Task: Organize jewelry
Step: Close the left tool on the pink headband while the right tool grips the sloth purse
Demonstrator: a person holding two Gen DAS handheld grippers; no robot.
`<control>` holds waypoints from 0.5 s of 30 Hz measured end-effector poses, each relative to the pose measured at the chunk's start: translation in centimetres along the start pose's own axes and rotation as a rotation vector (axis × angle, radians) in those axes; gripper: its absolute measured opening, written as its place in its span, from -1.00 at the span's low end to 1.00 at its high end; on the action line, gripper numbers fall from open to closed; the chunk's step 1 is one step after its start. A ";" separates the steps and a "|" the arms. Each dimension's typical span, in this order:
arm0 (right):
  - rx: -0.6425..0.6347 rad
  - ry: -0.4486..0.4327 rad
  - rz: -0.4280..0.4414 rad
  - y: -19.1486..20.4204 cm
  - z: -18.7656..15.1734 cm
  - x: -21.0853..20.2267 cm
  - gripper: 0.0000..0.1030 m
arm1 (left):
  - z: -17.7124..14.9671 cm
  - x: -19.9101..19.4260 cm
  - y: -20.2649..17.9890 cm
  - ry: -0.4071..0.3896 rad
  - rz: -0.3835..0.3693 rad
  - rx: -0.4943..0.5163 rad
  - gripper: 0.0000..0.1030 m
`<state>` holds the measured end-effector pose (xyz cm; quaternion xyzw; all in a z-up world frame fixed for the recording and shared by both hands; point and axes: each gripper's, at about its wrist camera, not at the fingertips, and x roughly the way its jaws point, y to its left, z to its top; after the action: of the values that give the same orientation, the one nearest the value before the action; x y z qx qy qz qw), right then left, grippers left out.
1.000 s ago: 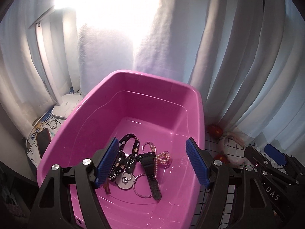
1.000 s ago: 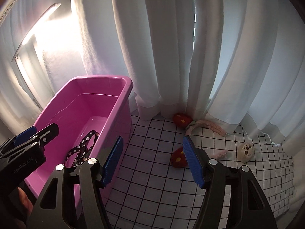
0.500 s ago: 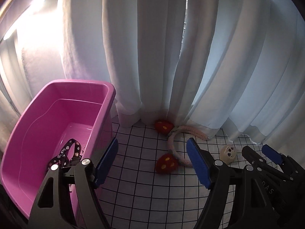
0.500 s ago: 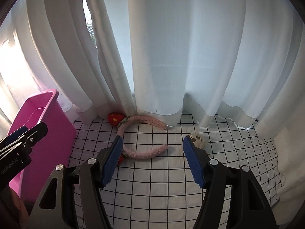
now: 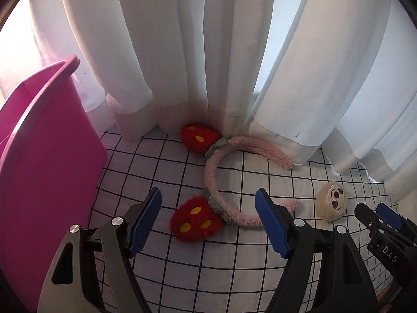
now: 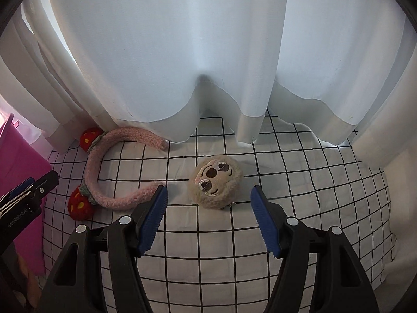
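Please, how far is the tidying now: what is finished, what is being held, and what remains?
Nothing visible here shows finished work; the pink bin hides its inside. In hand: nothing, the left gripper and right gripper are both open and empty. Left: the strawberry headband and the plush face charm lie on the checked cloth.

Both wrist views look steeply down, sharing the headband [image 5: 212, 167].

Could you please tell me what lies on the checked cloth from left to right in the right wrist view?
Pink tub → fuzzy pink headband with red strawberries → round beige plush face. The right claw hangs open just in front of the plush face.
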<state>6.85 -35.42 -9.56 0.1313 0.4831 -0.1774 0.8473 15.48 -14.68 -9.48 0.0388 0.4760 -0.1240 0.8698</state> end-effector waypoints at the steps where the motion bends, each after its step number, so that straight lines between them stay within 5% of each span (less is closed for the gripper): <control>1: 0.003 0.010 0.001 -0.3 0.1 0.7 0.23 | 0.0 0.7 -0.1 0.011 0.003 -0.003 0.41; 15: 0.012 0.088 0.024 -1.0 1.2 6.7 0.23 | 0.9 7.0 -0.9 0.095 0.048 -0.012 0.41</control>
<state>10.47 -37.99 -14.85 0.1498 0.5172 -0.1640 0.8265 19.63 -16.95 -14.82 0.0508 0.5163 -0.0983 0.8492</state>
